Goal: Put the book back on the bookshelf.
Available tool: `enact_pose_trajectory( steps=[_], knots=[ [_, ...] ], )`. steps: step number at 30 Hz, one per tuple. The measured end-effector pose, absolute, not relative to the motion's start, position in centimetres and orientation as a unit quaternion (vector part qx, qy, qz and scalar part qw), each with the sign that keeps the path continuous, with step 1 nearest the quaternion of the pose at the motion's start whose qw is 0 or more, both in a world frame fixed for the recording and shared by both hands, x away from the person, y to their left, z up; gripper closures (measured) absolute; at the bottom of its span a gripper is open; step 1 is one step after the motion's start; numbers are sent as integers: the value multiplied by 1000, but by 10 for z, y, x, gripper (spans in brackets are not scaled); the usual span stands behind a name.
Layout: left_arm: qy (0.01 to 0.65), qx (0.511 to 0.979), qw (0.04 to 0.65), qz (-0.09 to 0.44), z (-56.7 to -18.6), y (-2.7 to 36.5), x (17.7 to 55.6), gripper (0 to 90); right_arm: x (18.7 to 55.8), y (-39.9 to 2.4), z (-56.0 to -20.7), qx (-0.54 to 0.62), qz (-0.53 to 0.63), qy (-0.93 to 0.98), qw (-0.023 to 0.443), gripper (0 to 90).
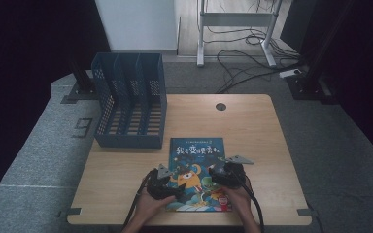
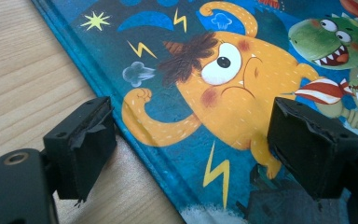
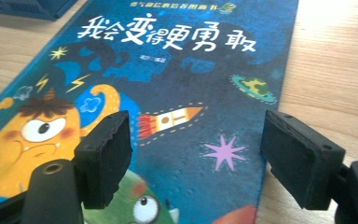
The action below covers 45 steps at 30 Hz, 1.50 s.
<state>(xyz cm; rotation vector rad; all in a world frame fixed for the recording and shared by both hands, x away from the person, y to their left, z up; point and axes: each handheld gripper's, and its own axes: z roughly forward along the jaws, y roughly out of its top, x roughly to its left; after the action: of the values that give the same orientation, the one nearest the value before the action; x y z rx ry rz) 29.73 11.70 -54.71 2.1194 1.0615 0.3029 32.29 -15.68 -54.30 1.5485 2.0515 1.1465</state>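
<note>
Straddling opposite edges of a picture book (image 1: pixel 197 170), both tools sit low at the near edge of the worktop (image 1: pixel 267 145). The left hand-held gripper (image 2: pixel 191 144) has its jaws spread wide, one on bare wood at the book's 9 o'clock edge, the other over the cover; nothing is clamped. The right hand-held gripper (image 3: pixel 191 154) is likewise spread open across the 3 o'clock edge. The book lies flat, closed, near the front centre of the worktop. A clean lift probably means sliding one jaw under an edge before closing, keeping both sides level. Farther off, toward 11 o'clock, a blue file rack (image 1: pixel 130 99) stands with its slots apparently empty.
</note>
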Motion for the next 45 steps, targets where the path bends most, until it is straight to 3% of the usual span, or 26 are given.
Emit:
enact_pose_trajectory(
  steps=[7, 20, 45],
  knots=[
    [413, 825, 368, 118, -547, 117, 297, 149, 326, -160, -549, 560, 377, 718, 170, 238],
    [413, 824, 370, 117, -547, 117, 297, 148, 326, -173, -542, 579, 420, 692, 98, 264],
    [415, 819, 383, 99, -545, 121, 299, 148, 322, -183, -526, 575, 466, 669, 75, 280]
  ],
)
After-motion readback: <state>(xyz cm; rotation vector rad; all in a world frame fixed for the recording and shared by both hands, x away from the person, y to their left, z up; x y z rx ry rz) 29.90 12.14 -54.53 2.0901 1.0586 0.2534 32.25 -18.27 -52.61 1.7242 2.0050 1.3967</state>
